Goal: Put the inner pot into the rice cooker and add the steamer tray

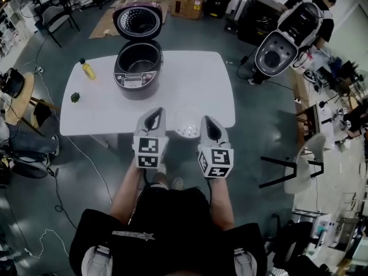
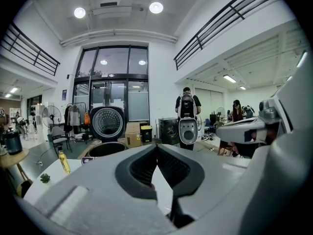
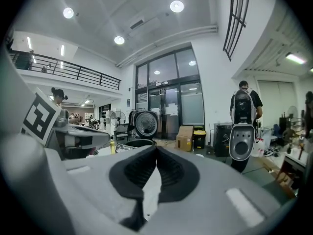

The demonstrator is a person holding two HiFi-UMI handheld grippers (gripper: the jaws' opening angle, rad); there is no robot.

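Rice cooker (image 1: 138,68) stands far left on the white table (image 1: 218,91), its lid (image 1: 138,20) swung up at the far side and its control panel facing near, so its long axis runs near to far. White perforated steamer tray (image 1: 188,131) lies at the table's near edge. Left gripper (image 1: 155,112) and right gripper (image 1: 207,119) sit either side of the tray, pointing far, both pairs of jaws clenched tip to tip on nothing.

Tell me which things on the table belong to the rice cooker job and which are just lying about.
For the job: rice cooker, lid open; white steamer tray.
Just lying about: yellow bottle; small green plant-like thing.
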